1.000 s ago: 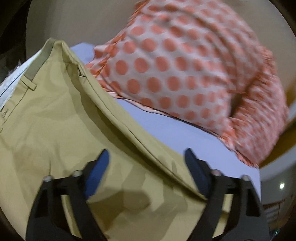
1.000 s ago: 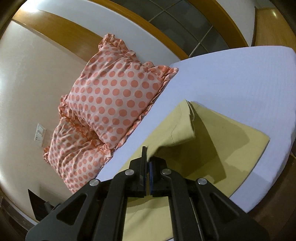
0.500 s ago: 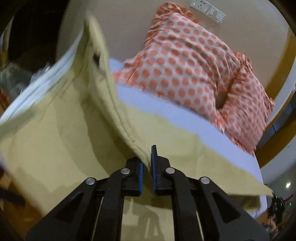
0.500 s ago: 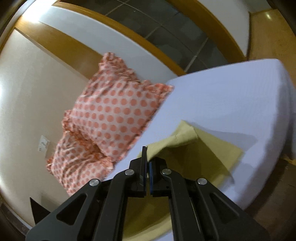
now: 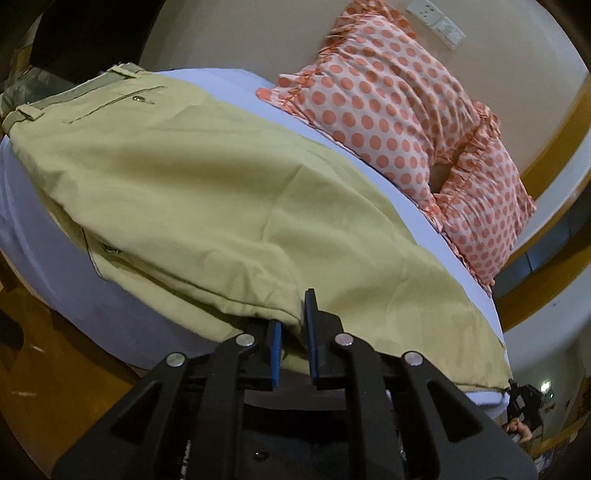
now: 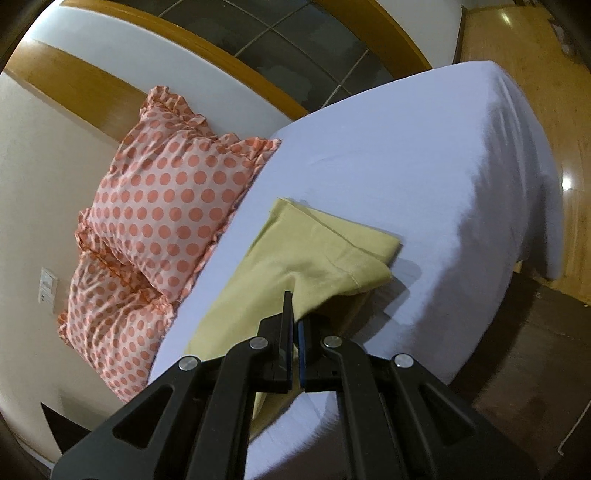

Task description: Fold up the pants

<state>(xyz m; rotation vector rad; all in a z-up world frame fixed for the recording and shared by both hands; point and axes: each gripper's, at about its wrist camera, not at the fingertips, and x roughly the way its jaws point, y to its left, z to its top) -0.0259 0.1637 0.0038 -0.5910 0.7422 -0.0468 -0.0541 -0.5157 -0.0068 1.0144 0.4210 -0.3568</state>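
Khaki pants [image 5: 207,192] lie along the near edge of the bed, one leg folded over the other, waistband and back pocket at the far left. My left gripper [image 5: 293,328] is shut on the near edge of the pants around mid-leg. In the right wrist view the cuff end of the pants [image 6: 325,258] lies on the sheet. My right gripper [image 6: 294,325] is shut on the near edge of the top leg by the cuff, lifting it slightly.
The bed [image 6: 406,147] has a pale lilac sheet. Two orange polka-dot pillows [image 6: 166,199] [image 5: 399,92] lean on the wall at the head. A wooden frame and floor [image 6: 546,81] surround the bed. Wall sockets [image 5: 439,22] sit above the pillows.
My left gripper closed on the pants and carried the leg over. Both grippers have lowered the fabric, which now lies folded along the bed's near edge.
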